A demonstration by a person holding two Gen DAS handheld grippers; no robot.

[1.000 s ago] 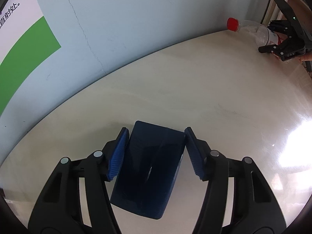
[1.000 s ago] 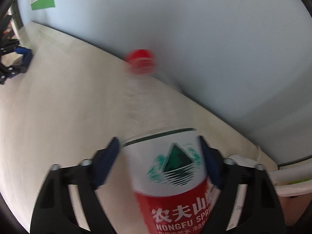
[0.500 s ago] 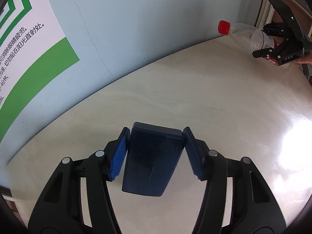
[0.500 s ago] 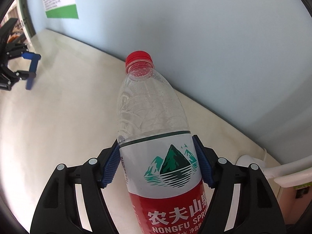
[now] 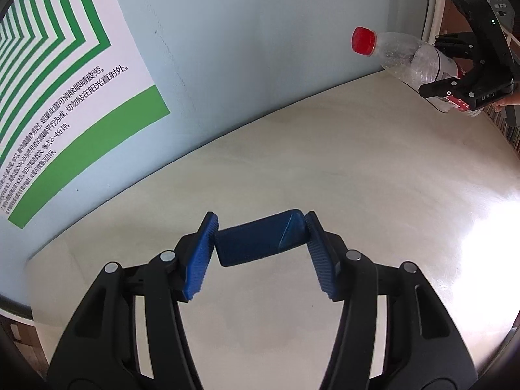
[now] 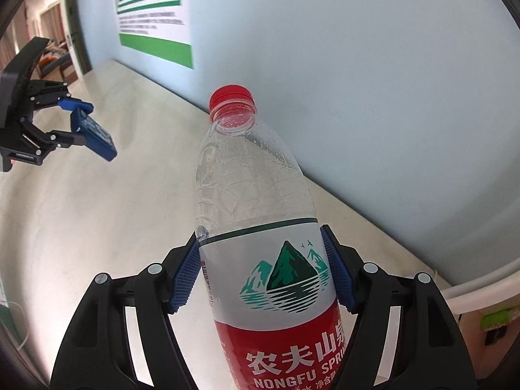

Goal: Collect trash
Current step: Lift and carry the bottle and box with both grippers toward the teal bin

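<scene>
Blue ribbed pads (image 5: 199, 253) of the left gripper (image 5: 260, 250) are clamped on a dark blue box (image 5: 260, 239), held clear above the pale tabletop (image 5: 357, 169). Right gripper (image 6: 263, 276) is clenched on a clear plastic bottle (image 6: 256, 214) at its white-and-red label; the red cap (image 6: 231, 96) is pointed away, toward the light blue wall (image 6: 357, 65). Bottle is also lifted off the table. Farther back, a green-and-white poster (image 5: 58, 91) is seen on the wall.
</scene>
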